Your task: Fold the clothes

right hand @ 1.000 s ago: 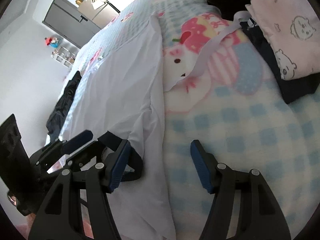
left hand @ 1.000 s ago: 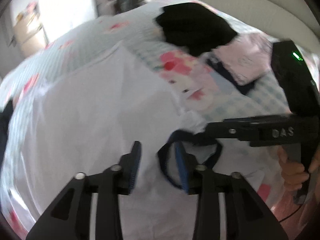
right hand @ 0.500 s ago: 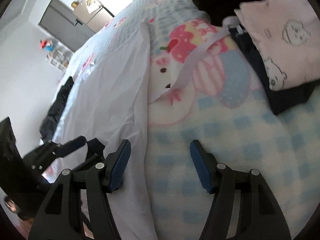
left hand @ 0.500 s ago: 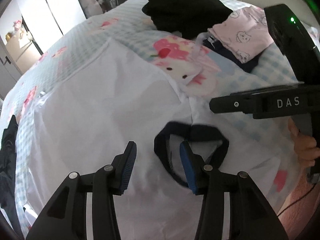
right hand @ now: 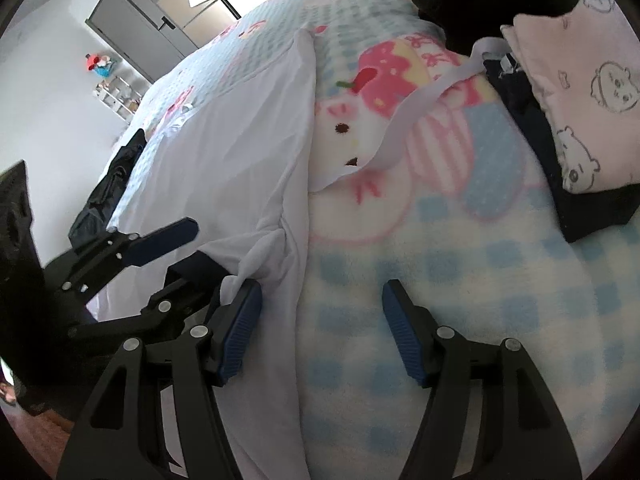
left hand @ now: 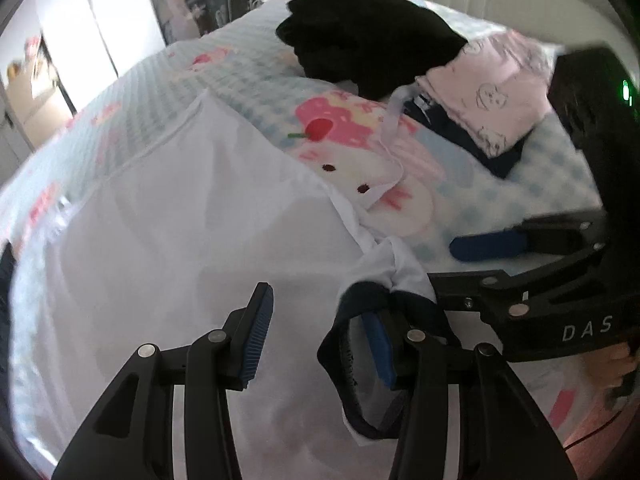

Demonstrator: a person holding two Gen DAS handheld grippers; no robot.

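A white T-shirt (left hand: pixel 180 232) with a dark navy collar (left hand: pixel 360 312) lies spread on the bed; it also shows in the right wrist view (right hand: pixel 224 160). My left gripper (left hand: pixel 320 344) is open, its right finger poked through the collar loop, which hangs around it. My right gripper (right hand: pixel 320 328) is open over the shirt's bunched edge (right hand: pixel 272 256), its left finger touching the white cloth. It shows from the side in the left wrist view (left hand: pixel 488 264). The left gripper shows in the right wrist view (right hand: pixel 180 256).
A black garment (left hand: pixel 368 44), a folded pink printed garment (left hand: pixel 488 92) on a navy one (left hand: pixel 472 144), and a white strap (right hand: pixel 416 112) lie on the checked cartoon blanket (right hand: pixel 460 280). Dark clothes (right hand: pixel 112 184) lie at the bed's far edge. A grey cabinet (right hand: pixel 140 24) stands by the wall.
The right gripper has moved in beside the left one at the collar. The shirt edge by the collar has bunched up and the collar has lifted on the left gripper's finger.
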